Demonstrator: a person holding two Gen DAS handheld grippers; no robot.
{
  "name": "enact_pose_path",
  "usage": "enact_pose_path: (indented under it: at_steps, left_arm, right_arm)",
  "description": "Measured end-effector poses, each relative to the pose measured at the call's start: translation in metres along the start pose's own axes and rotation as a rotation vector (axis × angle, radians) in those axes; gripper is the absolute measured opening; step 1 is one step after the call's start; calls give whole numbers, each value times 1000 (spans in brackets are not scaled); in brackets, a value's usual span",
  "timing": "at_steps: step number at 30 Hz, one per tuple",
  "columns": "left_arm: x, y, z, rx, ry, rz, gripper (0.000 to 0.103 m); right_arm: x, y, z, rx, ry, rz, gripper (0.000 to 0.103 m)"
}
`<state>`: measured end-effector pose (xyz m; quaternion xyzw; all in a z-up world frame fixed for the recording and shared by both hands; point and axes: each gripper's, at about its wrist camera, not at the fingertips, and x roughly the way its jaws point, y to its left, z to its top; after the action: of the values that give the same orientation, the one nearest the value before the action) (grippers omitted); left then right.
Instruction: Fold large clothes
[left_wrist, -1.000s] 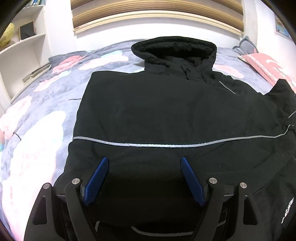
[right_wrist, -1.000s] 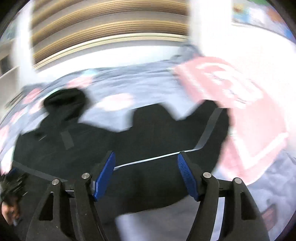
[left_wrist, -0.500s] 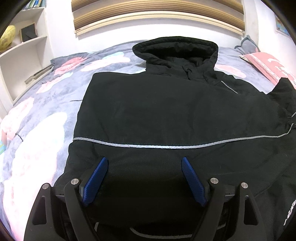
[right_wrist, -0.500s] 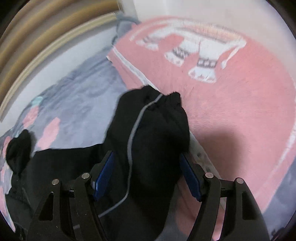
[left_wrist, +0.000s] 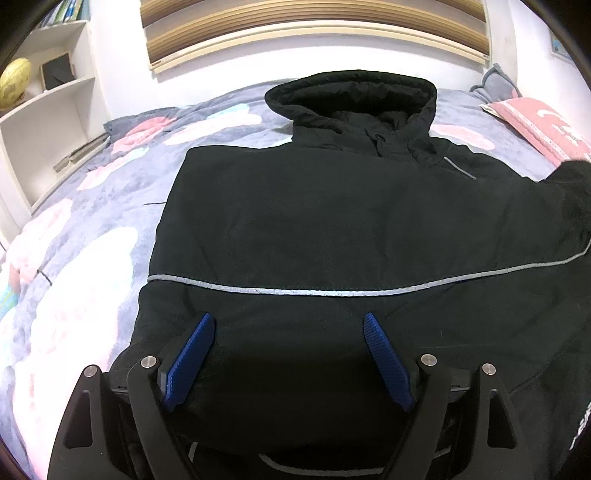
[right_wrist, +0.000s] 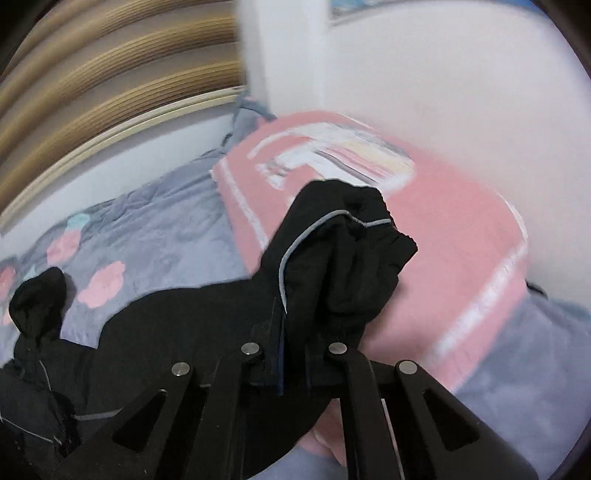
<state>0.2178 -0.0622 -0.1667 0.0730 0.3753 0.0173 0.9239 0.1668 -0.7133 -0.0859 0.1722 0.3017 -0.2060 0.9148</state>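
A black hooded jacket (left_wrist: 332, 221) with a grey reflective stripe lies flat on the bed, hood (left_wrist: 351, 96) toward the headboard. My left gripper (left_wrist: 286, 332) hovers open over the jacket's lower part, blue pads wide apart and nothing between them. In the right wrist view the right gripper (right_wrist: 293, 354) is shut on the jacket's sleeve (right_wrist: 343, 266). The sleeve end bunches up past the closed fingers, over the pink blanket. The rest of the jacket (right_wrist: 166, 332) trails off to the left, and its hood (right_wrist: 37, 299) shows at the far left.
A grey quilt with pink flowers (left_wrist: 110, 206) covers the bed. A pink blanket (right_wrist: 461, 258) lies on the right side by the wall. White shelves (left_wrist: 44, 122) stand on the left, and a slatted headboard (left_wrist: 314, 33) runs along the back.
The right gripper swung toward the sleeve end over the pink blanket and closed on it, bunching the cloth. The left gripper stayed open in place over the jacket.
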Motion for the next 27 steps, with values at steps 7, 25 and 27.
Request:
enact_pose_path:
  at_steps: [7, 25, 27]
  left_arm:
    - [0, 0, 0, 0, 1, 0, 84]
    - [-92, 55, 22, -112, -57, -158, 84]
    - [-102, 67, 20, -117, -66, -153, 84]
  right_arm:
    - [65, -27, -53, 56, 225, -91, 8]
    - [-131, 242, -41, -284, 18, 258, 8]
    - [-144, 300, -57, -333, 22, 309, 8]
